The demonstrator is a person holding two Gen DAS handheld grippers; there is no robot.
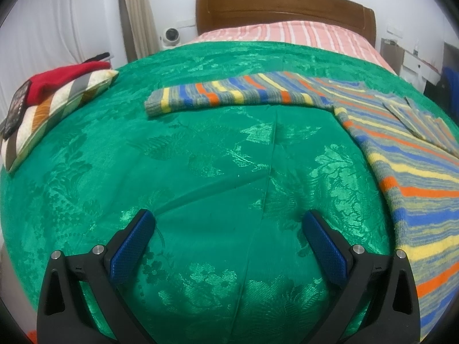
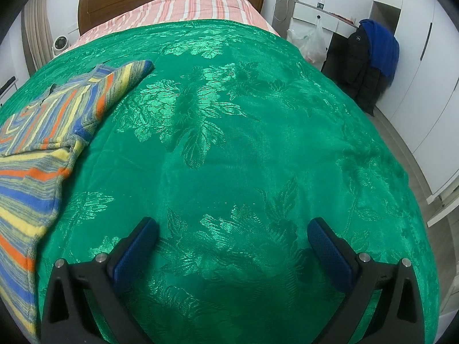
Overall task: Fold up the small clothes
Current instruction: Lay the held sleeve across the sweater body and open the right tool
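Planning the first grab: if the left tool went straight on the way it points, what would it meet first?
Probably the green bedspread: the open left tool points at bare cloth. The striped sweater's sleeve lies farther along that line, so it likely comes second; depth is unclear.

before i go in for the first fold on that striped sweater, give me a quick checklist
1. Left gripper empty, jaws apart: ok.
2. Right gripper empty, jaws apart: ok.
3. Striped sweater spread on the green bedspread: ok in both views, though the hem runs out of frame.
4. Left sleeve stretched out straight and flat: ok.
5. Right sleeve flat: not ok, bunched where it meets the body.
6. Nothing lying on the sweater: ok; the striped pillow sits well apart, at the bed's far left.
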